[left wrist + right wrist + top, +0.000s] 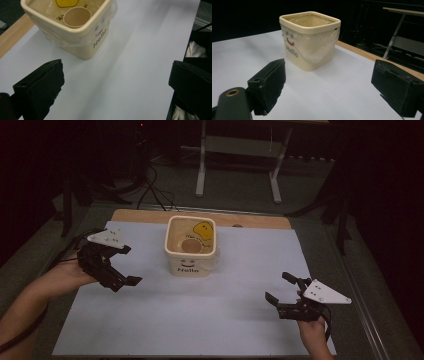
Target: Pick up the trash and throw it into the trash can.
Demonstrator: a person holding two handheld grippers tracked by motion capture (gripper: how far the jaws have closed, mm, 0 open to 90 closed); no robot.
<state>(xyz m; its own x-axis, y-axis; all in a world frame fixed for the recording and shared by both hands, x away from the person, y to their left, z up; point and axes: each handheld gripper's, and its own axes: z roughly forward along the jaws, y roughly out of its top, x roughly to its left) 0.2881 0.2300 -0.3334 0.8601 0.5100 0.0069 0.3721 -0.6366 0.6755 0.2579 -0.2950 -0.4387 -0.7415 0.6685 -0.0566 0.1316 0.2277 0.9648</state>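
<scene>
Cream bin with a paper cup inside sits mid-worktop, left gripper and right gripper both spread wide, flanking it, well apart.

a dim lab or recording room: a wooden counter covered with a plain white sheet, dark walls around it, black cables trailing over grey carpet, and a bare white-legged desk frame standing behind.

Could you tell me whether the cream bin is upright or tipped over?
Upright: the cream bin stands on its base, rim facing up, with a paper cup inside.
</scene>
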